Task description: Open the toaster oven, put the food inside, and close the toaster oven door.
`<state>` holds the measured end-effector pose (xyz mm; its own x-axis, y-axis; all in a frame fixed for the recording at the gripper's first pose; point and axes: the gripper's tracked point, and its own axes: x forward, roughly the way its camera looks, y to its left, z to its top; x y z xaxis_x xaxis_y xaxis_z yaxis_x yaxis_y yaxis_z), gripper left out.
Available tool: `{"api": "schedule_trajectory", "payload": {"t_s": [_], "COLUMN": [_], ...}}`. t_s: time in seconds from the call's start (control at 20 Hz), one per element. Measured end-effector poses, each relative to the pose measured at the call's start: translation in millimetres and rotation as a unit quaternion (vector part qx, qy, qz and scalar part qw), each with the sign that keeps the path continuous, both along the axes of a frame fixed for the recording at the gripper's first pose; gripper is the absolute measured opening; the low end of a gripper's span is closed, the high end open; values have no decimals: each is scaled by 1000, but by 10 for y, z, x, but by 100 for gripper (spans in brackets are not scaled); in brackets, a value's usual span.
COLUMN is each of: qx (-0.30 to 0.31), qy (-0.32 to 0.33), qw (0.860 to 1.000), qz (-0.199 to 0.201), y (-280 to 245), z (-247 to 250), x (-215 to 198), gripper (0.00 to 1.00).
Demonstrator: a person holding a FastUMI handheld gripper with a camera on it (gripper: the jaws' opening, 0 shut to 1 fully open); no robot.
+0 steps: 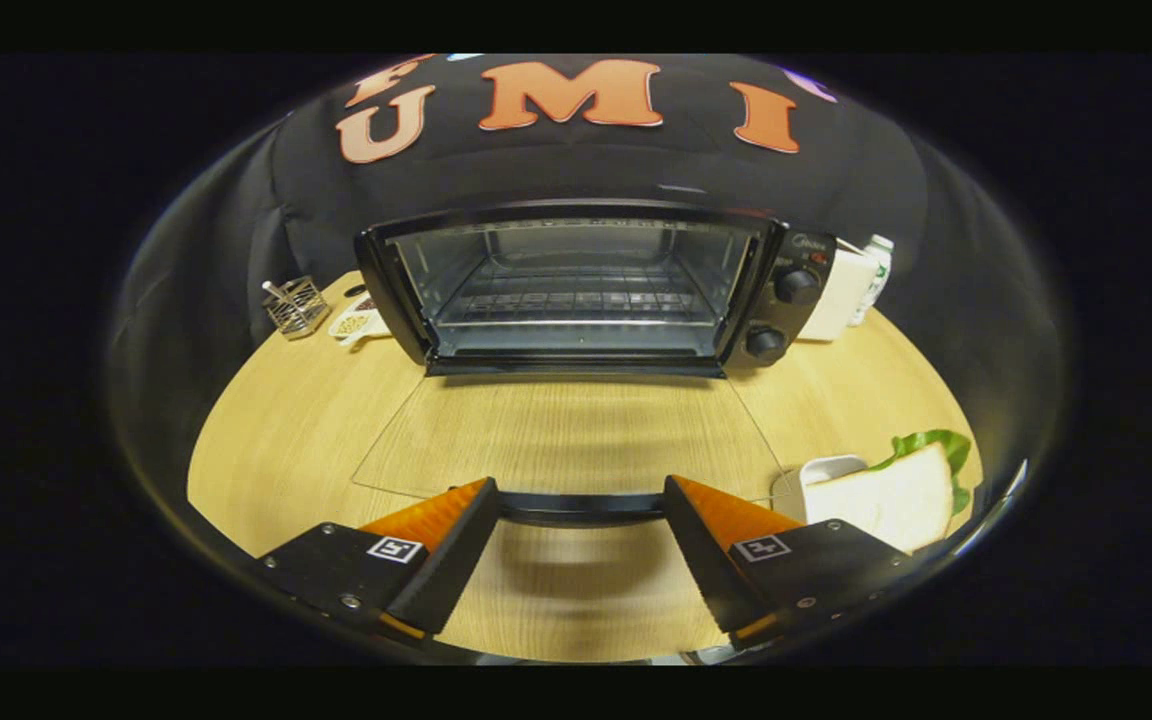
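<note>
Gripper [581, 510]: fingers apart, straddling the door handle [581, 508], not pressing it.
Oven [591, 290]: worktop's far edge, door [566, 435] down.
Sandwich [891, 495]: near right corner; soft, light; pinch gently across the bread.

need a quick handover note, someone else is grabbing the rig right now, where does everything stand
Gripper: fingers open, one on each side of the door handle, not clamped on it.
Toaster oven: open; its glass door lies flat on the wooden table, and the rack inside is empty.
Food: the sandwich sits on a white plate, to the right of the fingers.
Done: door opened.
Left: back off the handle, pick up the sandwich, place it on the rack, then shut the door.
</note>
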<state>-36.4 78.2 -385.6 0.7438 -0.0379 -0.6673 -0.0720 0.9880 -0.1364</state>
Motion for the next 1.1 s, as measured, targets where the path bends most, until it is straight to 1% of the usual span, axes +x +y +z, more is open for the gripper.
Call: {"api": "schedule_trajectory", "payload": {"t_s": [0.3,0.5,0.6,0.75,0.95,1.1], "qx": [-4,14,53,92,98,121], "qy": [16,24,29,2,-17,-50], "qw": [1000,999,998,995,995,991], "qz": [6,19,26,28,25,5], "y": [6,-4,0,-210,-737,-1167], "z": [-270,-145,38,483,1021,1399], "x": [3,42,41,130,167,192], "gripper": [97,97,99,99,99,99]}}
